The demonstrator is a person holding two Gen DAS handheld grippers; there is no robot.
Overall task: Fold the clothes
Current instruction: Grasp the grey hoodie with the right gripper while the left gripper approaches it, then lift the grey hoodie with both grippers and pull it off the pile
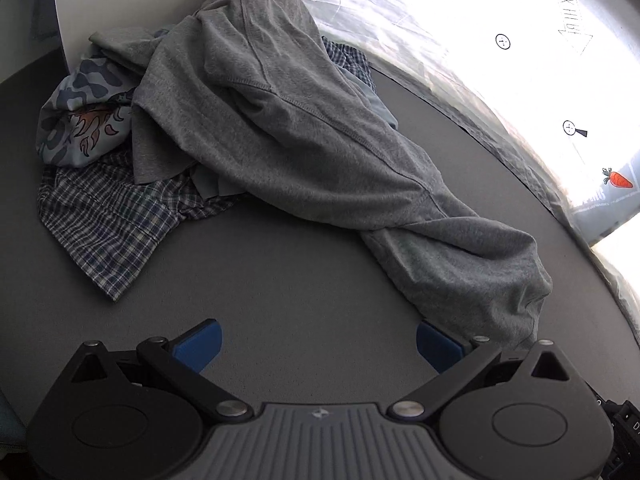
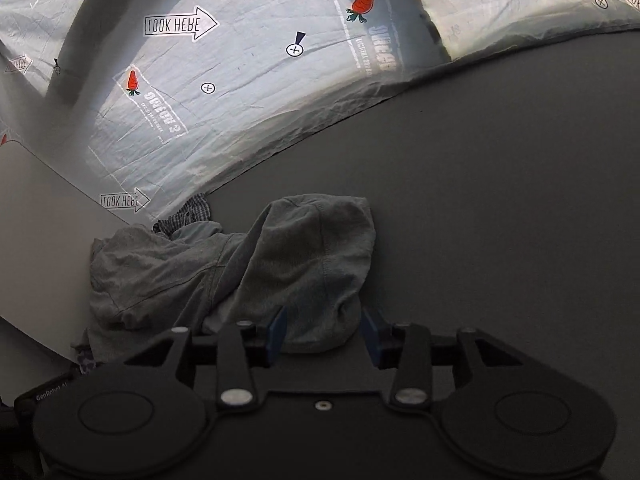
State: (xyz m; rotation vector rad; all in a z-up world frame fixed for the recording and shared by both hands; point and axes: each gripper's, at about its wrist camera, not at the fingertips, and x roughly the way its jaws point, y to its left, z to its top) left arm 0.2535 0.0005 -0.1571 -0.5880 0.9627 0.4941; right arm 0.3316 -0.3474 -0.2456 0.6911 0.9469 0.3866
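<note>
Two grippers, both w/ jaws spread and holding nothing. Left gripper (image 1: 318,344): blue pads wide apart over bare dark grey felt-like tabletop (image 1: 280,280); its right pad sits just beside the near end of the long grey knit jersey garment (image 1: 304,120). Right gripper (image 2: 325,336): jaws moderately open, straddling the near rounded hem-end of the same grey garment (image 2: 304,264) but, as far as I can tell, not pinching it yet.

The grey garment lies twisted diagonally across the tabletop, near end loose on the table, far end draped over a pile. Looks light, soft, floppy, no stiffness; probably stretches and sags when lifted, not slippery on the felt. Best hold, imo: stitched seam or hem edge at the near end, one gripper per corner, then pull clear and flatten.

Further off, under and beside it: blue-white checked woven shirt (image 1: 100,224) and pale blue camo-print cloth w/ flame graphic (image 1: 80,120). Beyond, crinkled translucent printed plastic sheet (image 1: 460,20) w/ carrot logos.
</note>
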